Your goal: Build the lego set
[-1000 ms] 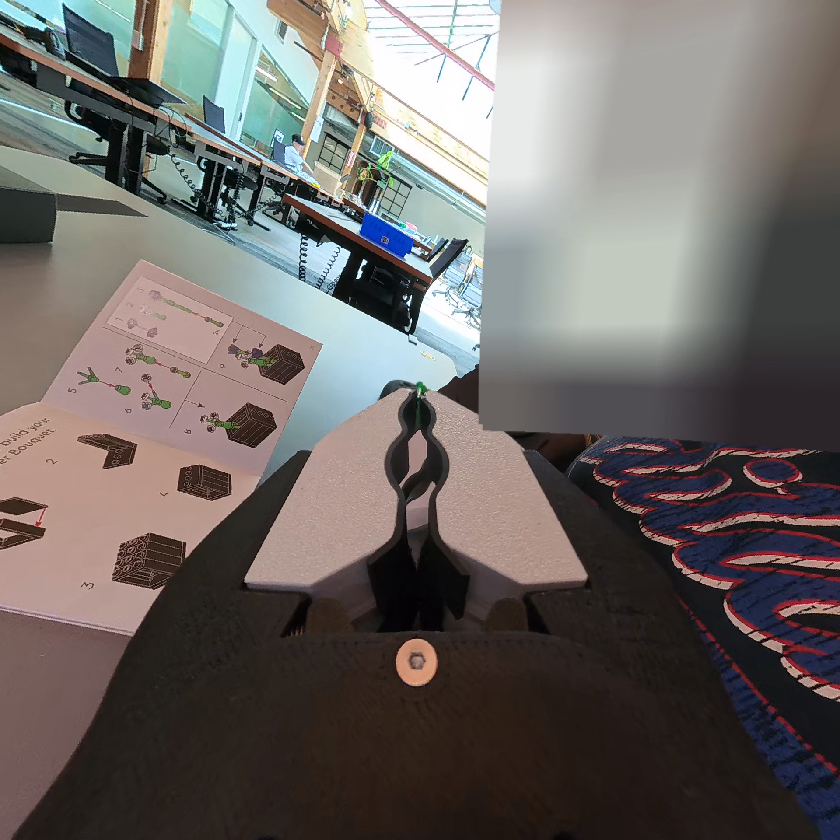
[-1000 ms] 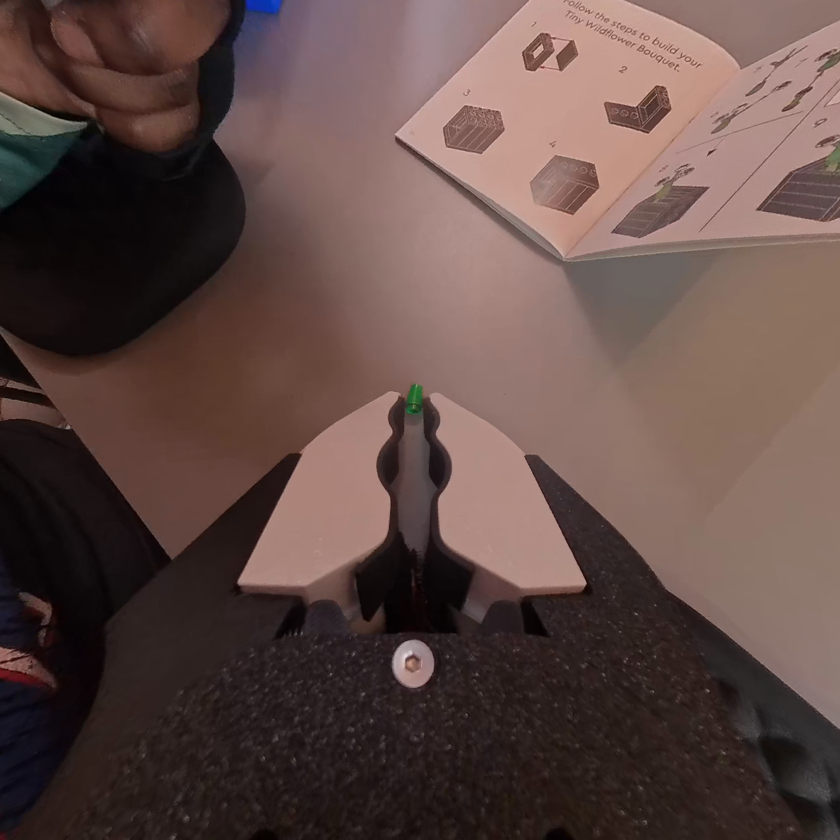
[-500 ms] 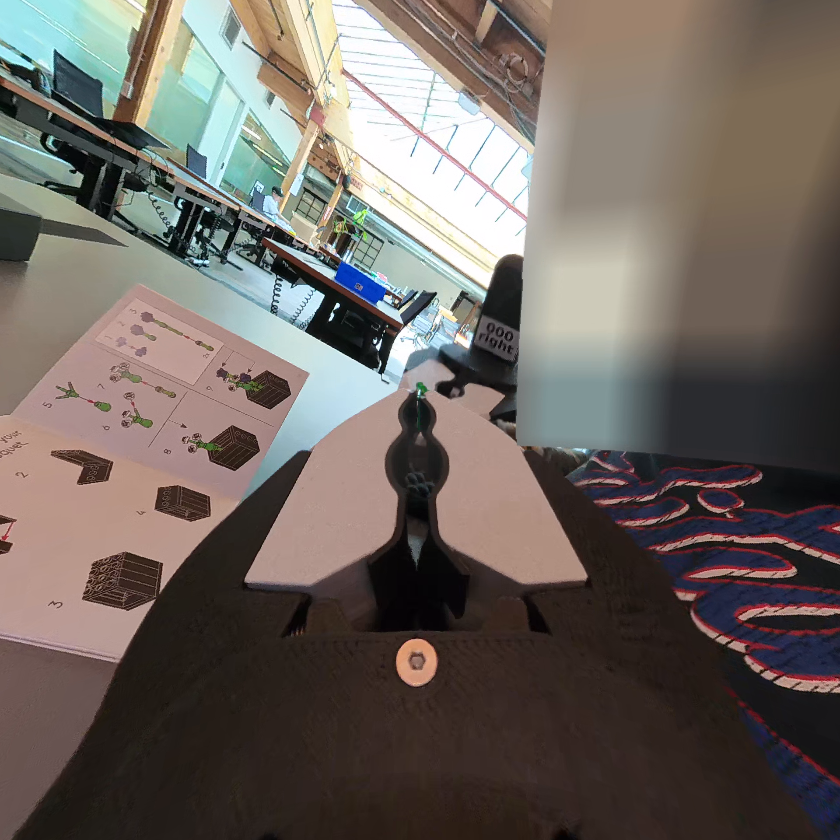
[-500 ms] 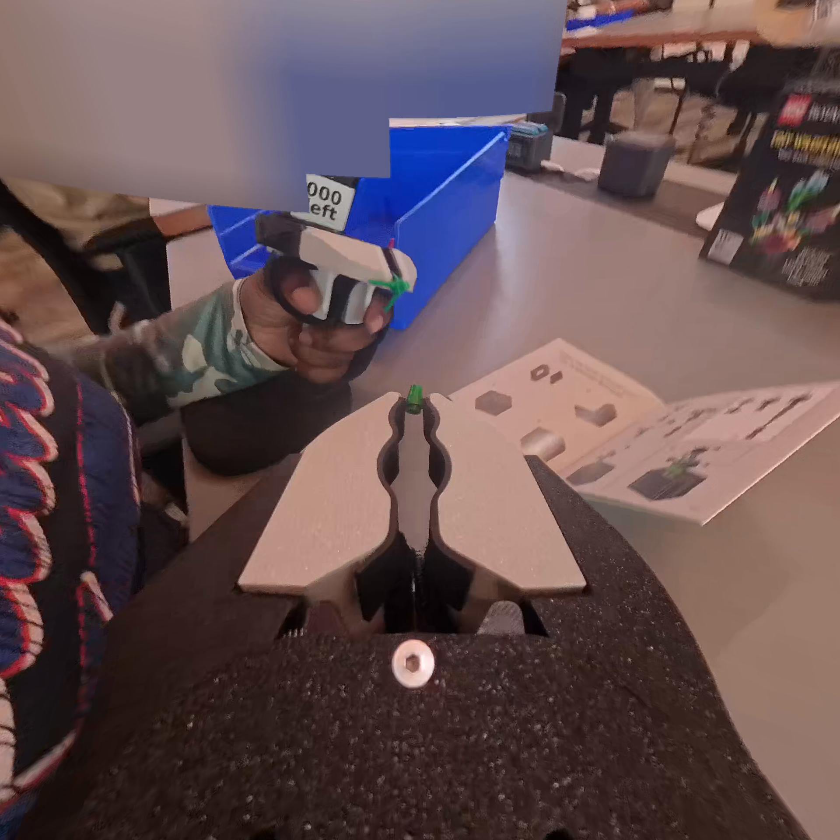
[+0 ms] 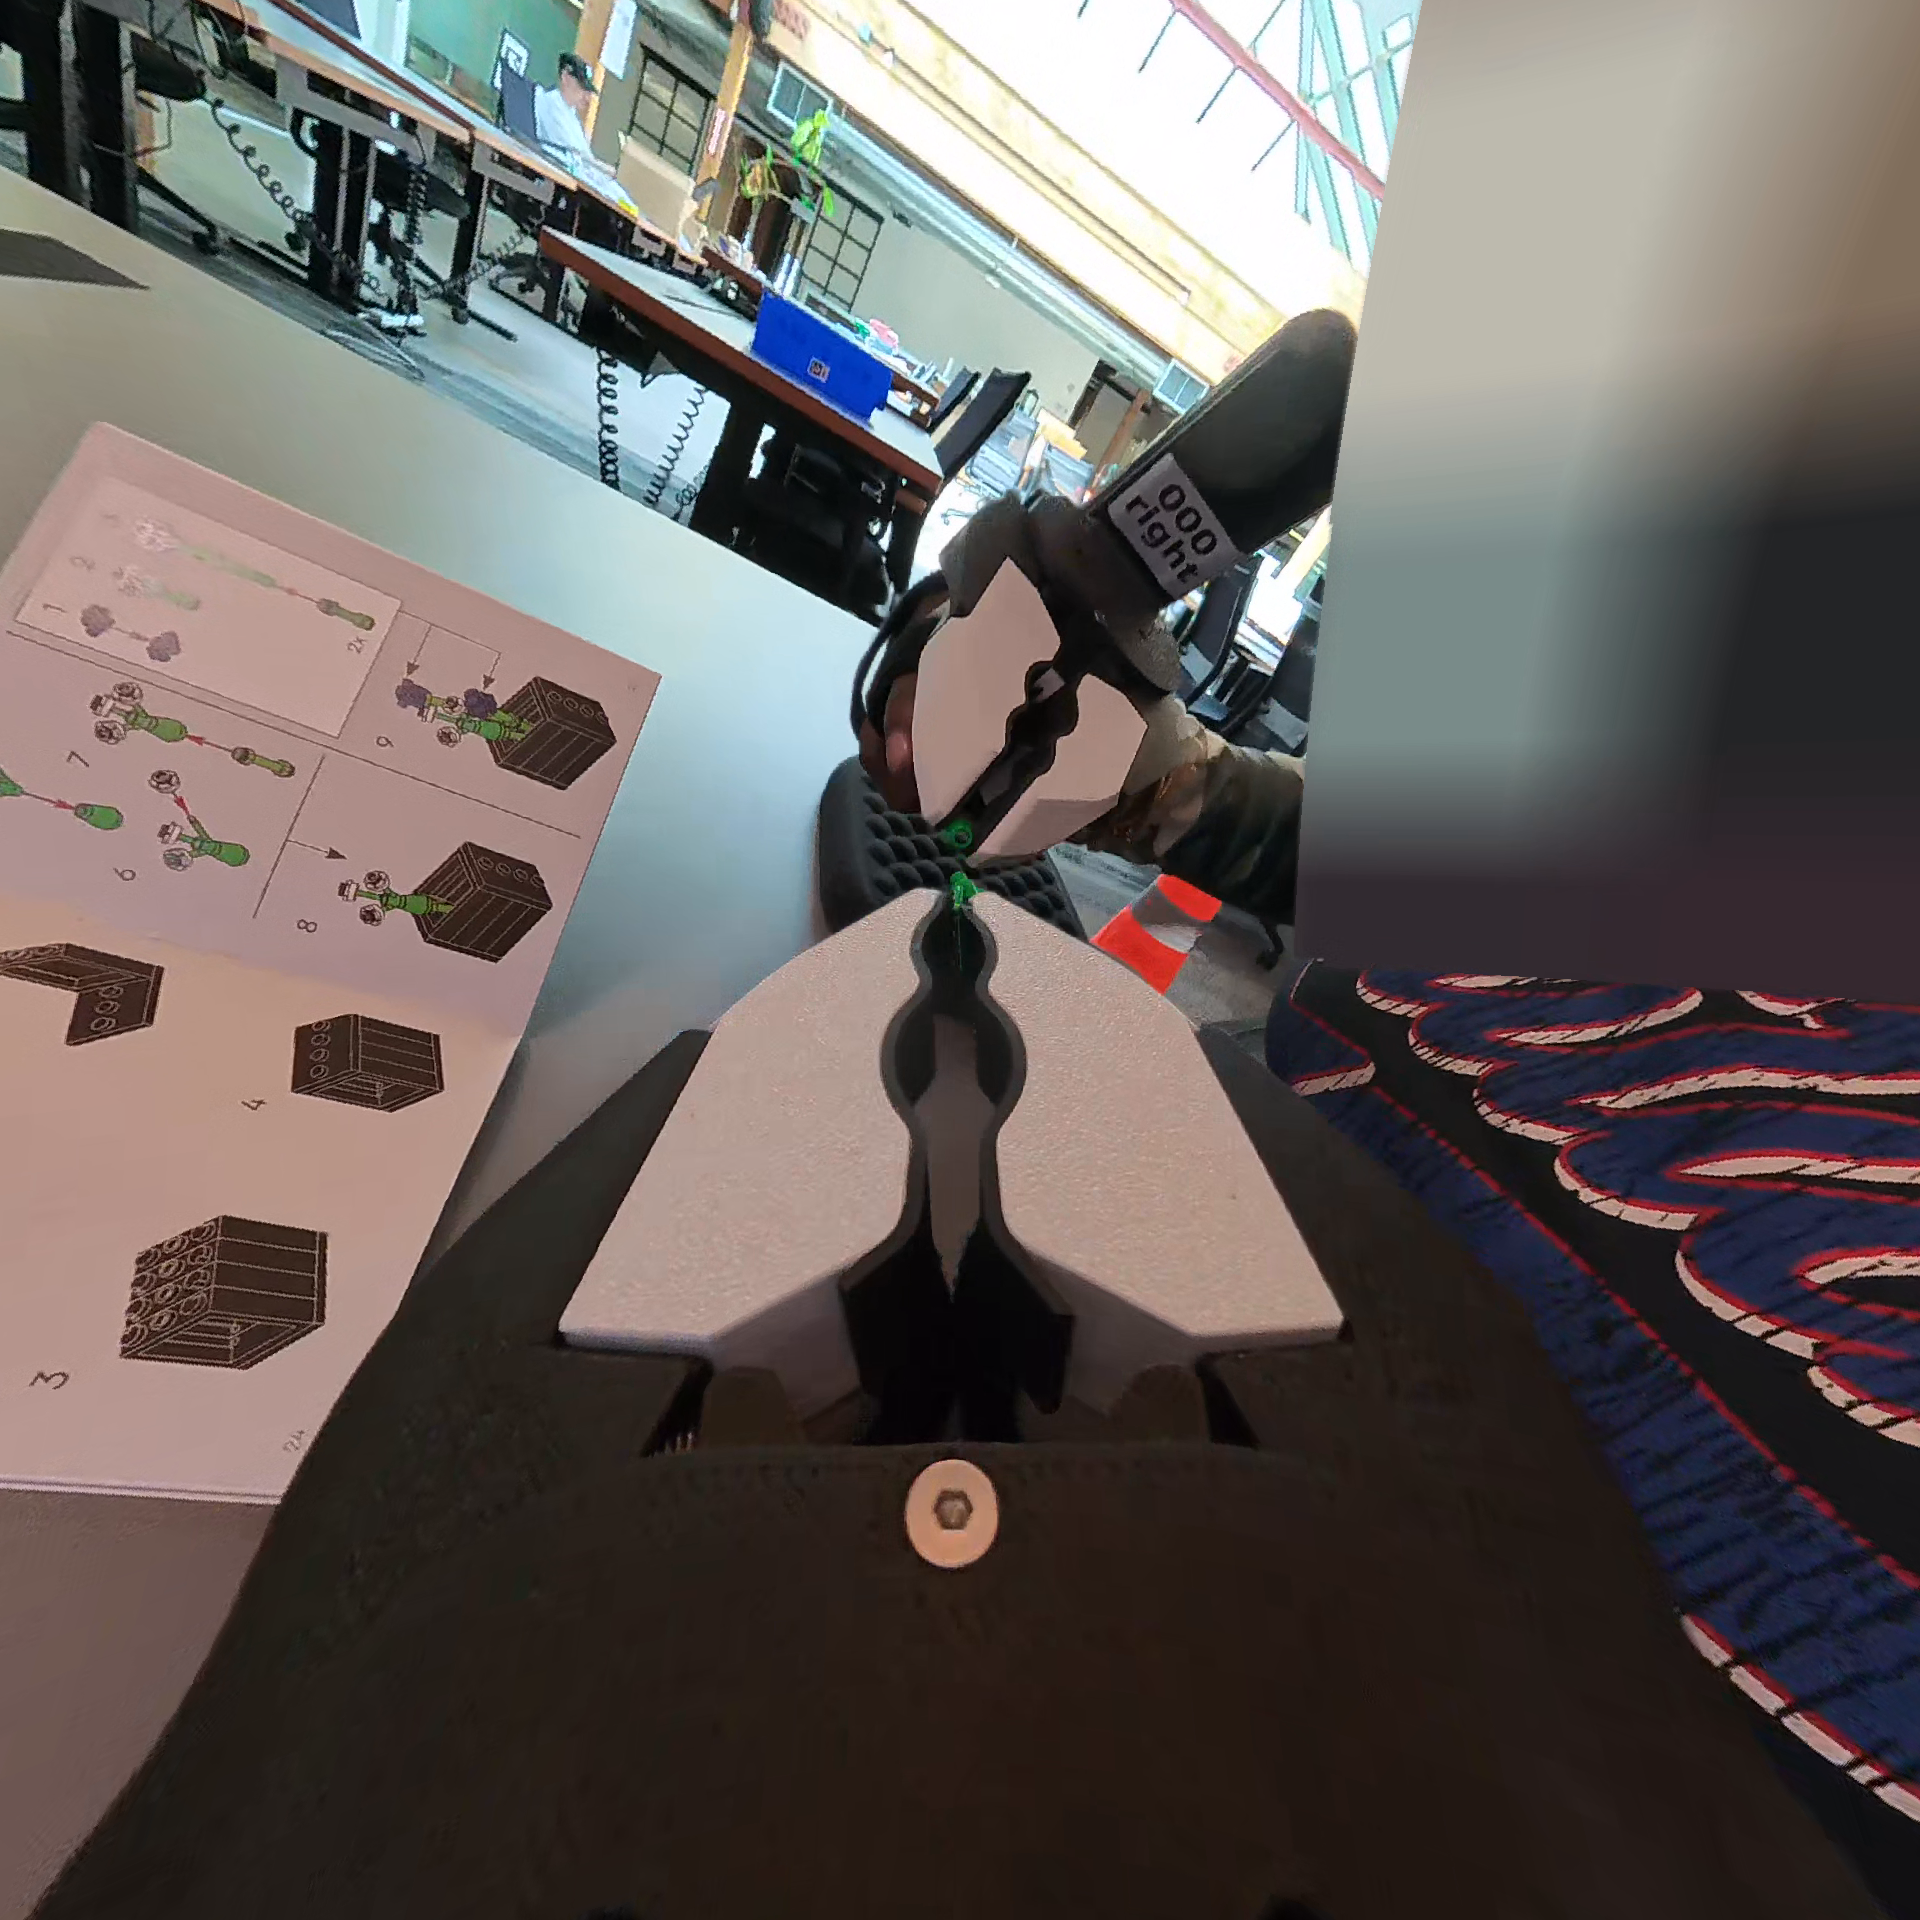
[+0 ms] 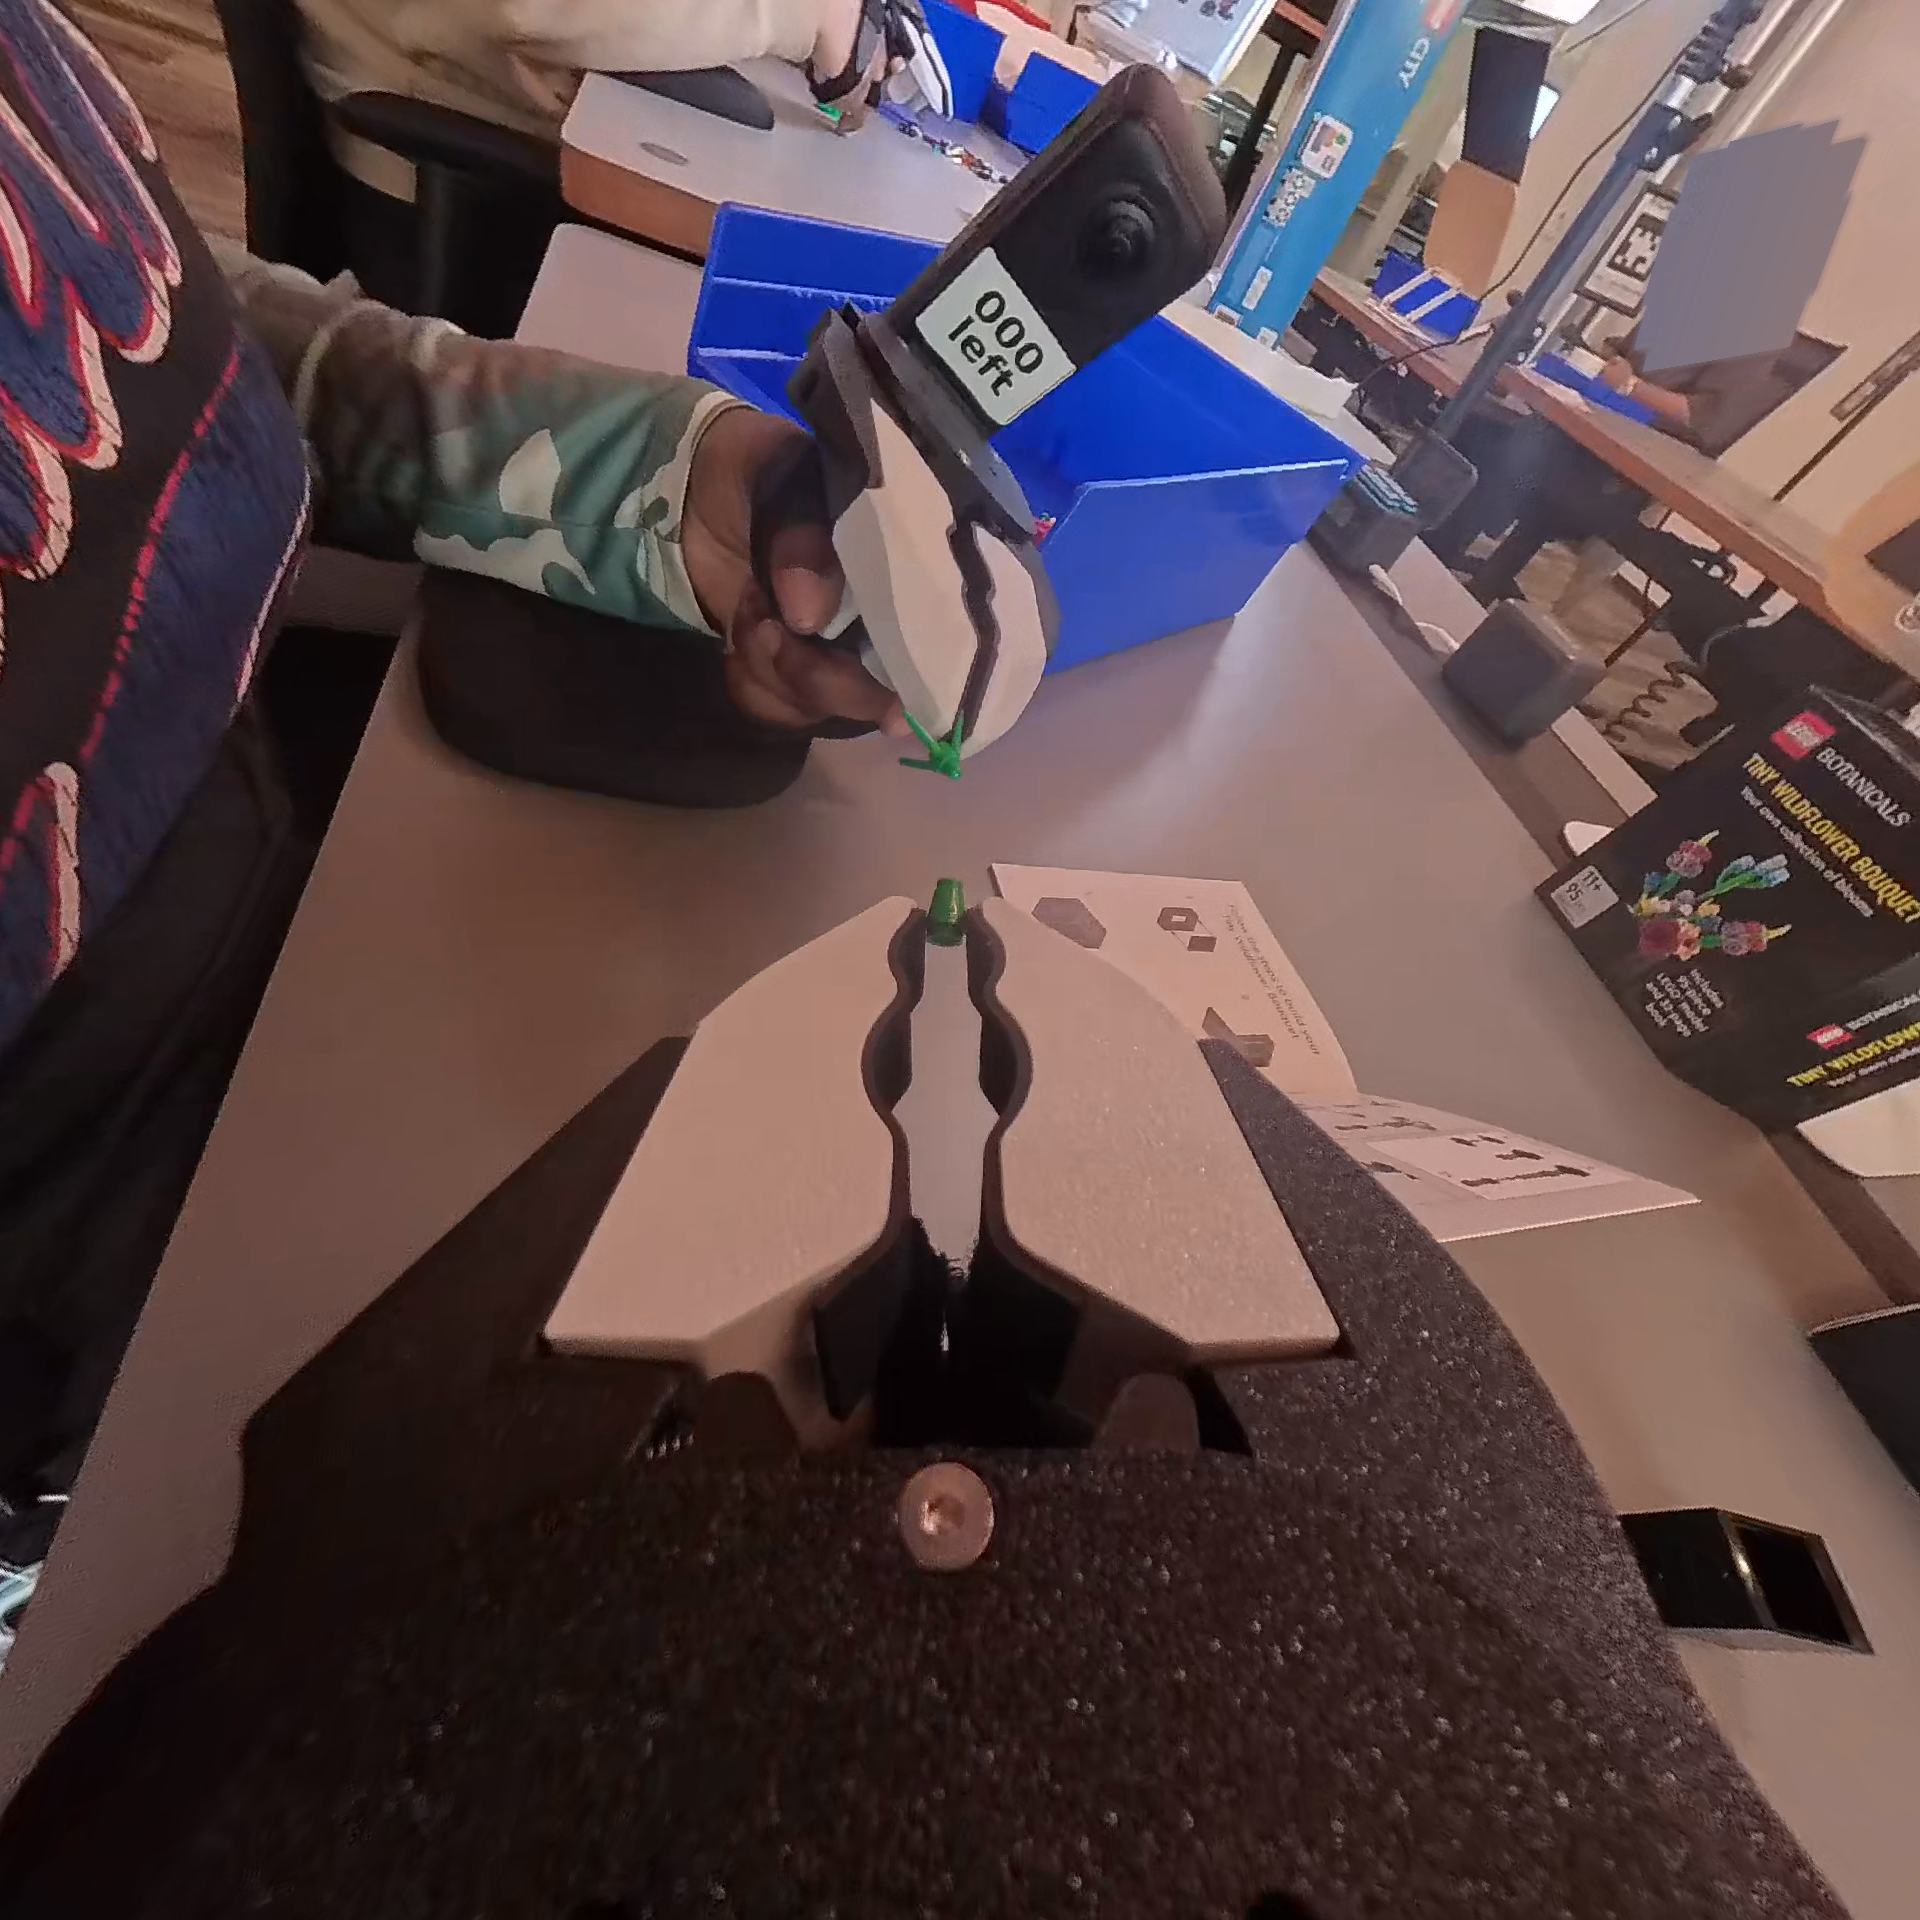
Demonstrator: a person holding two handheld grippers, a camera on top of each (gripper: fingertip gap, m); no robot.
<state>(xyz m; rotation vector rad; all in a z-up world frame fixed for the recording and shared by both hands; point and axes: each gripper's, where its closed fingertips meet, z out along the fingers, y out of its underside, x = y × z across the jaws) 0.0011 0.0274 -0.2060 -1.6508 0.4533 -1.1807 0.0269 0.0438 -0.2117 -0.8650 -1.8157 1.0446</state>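
My left gripper (image 5: 961, 906) is shut on a thin green pronged stem piece (image 5: 962, 889); the right wrist view shows that gripper (image 6: 961, 727) held above the table with the stem (image 6: 933, 750) sticking out of its tips. My right gripper (image 6: 945, 916) is shut on a small green cone-shaped piece (image 6: 945, 910). In the left wrist view the right gripper (image 5: 971, 823) points down at my left tips, its green piece (image 5: 958, 833) just above the stem. The two pieces are close, with a small gap between them.
An open instruction booklet (image 5: 260, 935) lies on the grey table (image 6: 520, 987); it also shows in the right wrist view (image 6: 1195, 987). A blue bin (image 6: 1143, 457), a black wrist pad (image 6: 582, 707), a small grey cube (image 6: 1517, 675) and the dark set box (image 6: 1766, 914) stand around. Left tips to right tips: about 4 centimetres.
Both grippers have lifted and turned to face each other. The right gripper has come into the left wrist view and closed in on the left tips. Both stay shut on their green pieces.
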